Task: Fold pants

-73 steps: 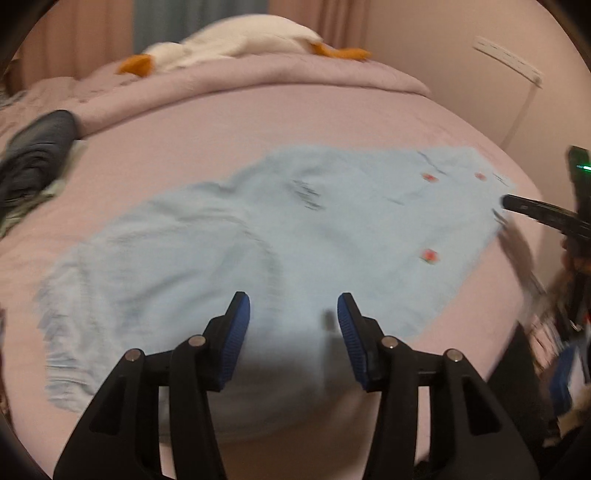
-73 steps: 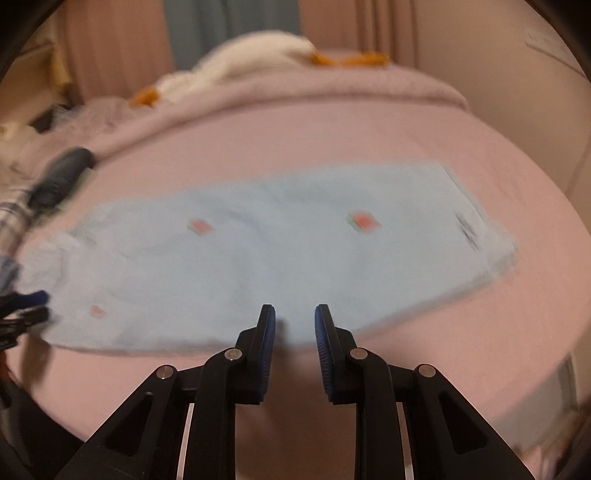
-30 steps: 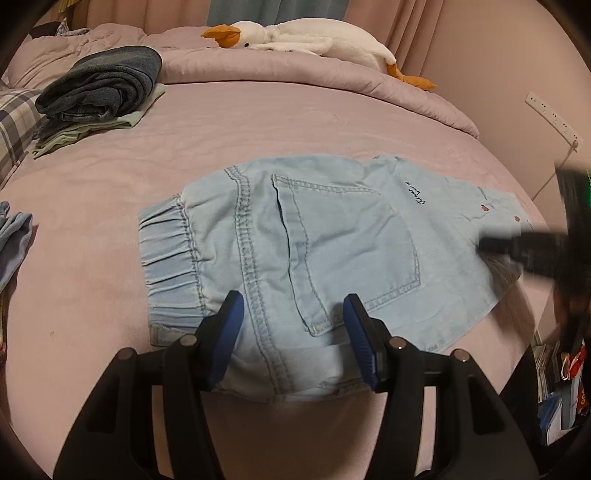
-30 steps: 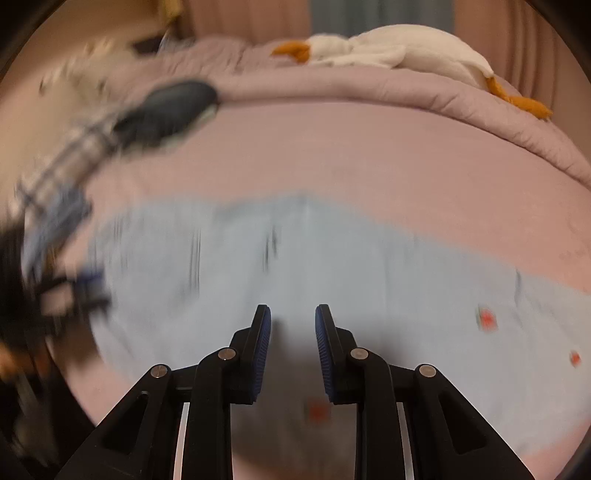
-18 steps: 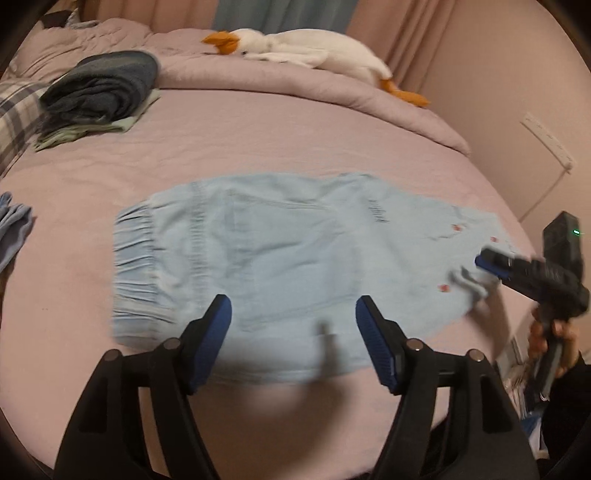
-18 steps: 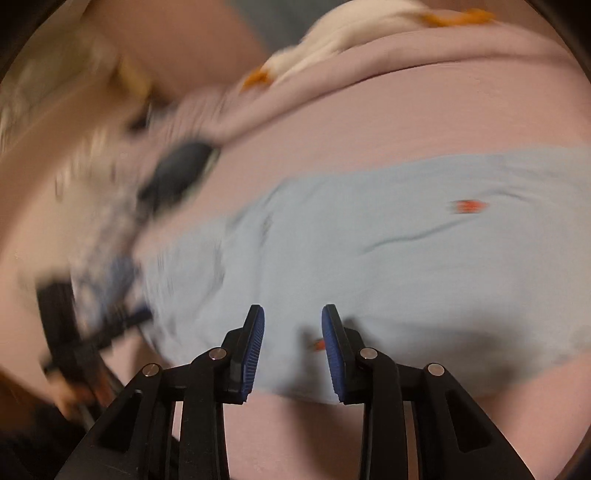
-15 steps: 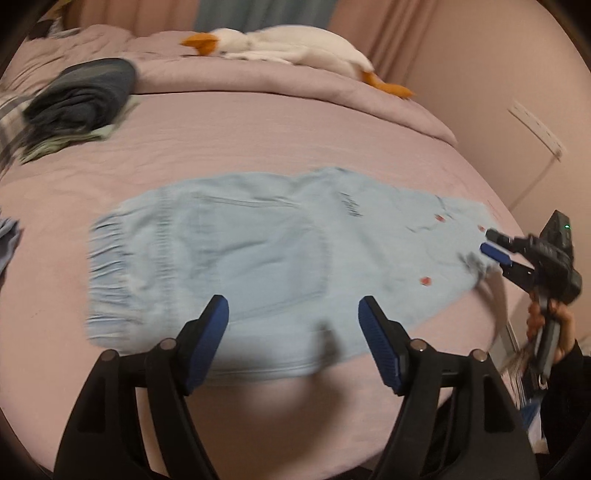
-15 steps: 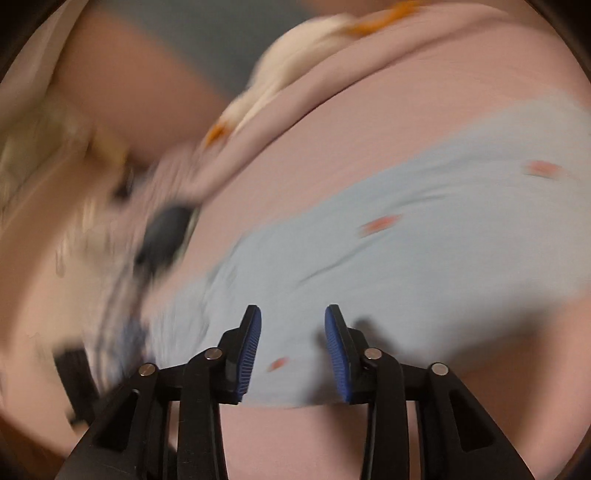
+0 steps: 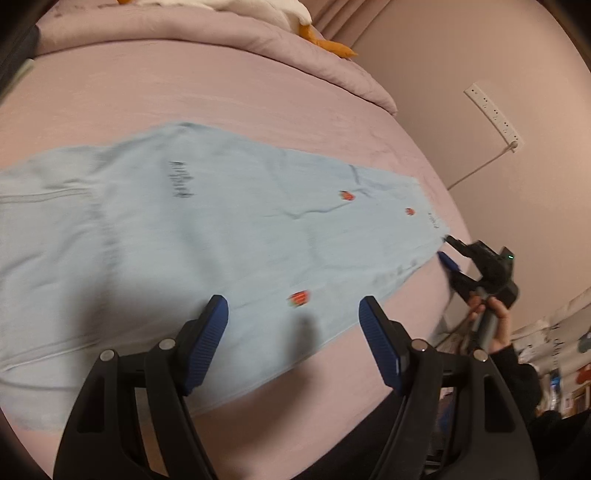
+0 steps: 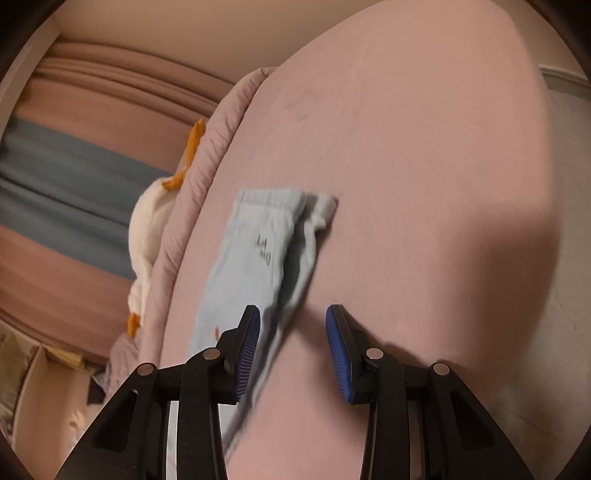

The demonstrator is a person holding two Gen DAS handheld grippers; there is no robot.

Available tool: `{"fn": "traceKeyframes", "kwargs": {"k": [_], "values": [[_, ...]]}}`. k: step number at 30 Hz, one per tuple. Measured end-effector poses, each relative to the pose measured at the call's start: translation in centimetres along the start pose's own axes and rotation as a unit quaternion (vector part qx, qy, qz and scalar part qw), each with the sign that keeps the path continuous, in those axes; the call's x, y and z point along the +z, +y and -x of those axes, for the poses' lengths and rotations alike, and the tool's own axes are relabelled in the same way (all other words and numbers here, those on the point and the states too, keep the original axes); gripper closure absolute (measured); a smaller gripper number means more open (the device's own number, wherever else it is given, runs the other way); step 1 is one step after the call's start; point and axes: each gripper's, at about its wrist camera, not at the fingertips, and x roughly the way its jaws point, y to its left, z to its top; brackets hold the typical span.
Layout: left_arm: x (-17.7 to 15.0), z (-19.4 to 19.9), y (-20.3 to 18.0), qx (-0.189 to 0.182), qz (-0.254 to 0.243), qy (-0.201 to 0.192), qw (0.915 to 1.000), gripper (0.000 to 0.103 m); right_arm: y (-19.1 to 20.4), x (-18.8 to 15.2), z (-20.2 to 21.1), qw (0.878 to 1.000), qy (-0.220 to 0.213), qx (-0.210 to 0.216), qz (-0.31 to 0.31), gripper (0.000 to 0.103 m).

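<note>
Light blue denim pants [image 9: 207, 229] with small red patches lie flat on the pink bed, legs stacked, hems toward the right. My left gripper [image 9: 293, 317] is open and empty, hovering over the near edge of the legs. My right gripper [image 9: 448, 253] shows in the left wrist view at the hem end, open, just off the cloth. In the right wrist view the right gripper [image 10: 292, 326] is open over the leg hem [image 10: 266, 243], its left finger above the cloth edge.
A white plush goose [image 9: 258, 7] lies on the rolled pink duvet [image 9: 221, 40] at the bed's far side. A power strip [image 9: 493, 110] with a cord hangs on the right wall. The bed edge runs close below both grippers.
Both grippers have opened wider. The left view has swung right toward the leg hems. The right gripper has turned and come down to the hem end of the pants.
</note>
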Motion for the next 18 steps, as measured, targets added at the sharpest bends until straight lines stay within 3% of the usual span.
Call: {"fn": "traceKeyframes", "kwargs": {"k": [6,7,8,9,14,16,18], "values": [[2.2,-3.5,-2.0,-0.027,0.003,0.016,0.9995,0.03,1.1,2.2,-2.4,1.0,-0.002,0.017,0.01,0.066],[2.5,-4.2,-2.1,-0.03,0.006,0.021,0.9993,0.03,1.5,2.5,-2.8,1.0,-0.003,0.017,0.025,0.07],[2.7,-4.9,-2.0,-0.024,0.01,0.028,0.9993,0.03,1.6,2.5,-2.8,0.999,-0.001,0.015,0.034,0.092],[2.6,-4.9,-1.5,-0.012,0.013,0.034,0.9993,0.031,1.7,2.6,-2.9,0.999,0.006,0.015,0.039,0.097],[2.3,-5.3,-1.2,-0.001,0.007,0.034,0.9994,0.034,2.4,3.4,-1.0,0.997,-0.007,0.009,0.076,0.098],[2.3,-5.2,-1.3,0.003,0.002,0.035,0.9994,0.034,0.9,3.4,-3.0,0.998,0.024,-0.027,0.06,0.099],[2.4,-5.1,-1.4,0.003,0.006,0.036,0.9993,0.034,-0.1,3.3,-3.4,0.999,0.02,-0.016,0.041,0.103]]}}
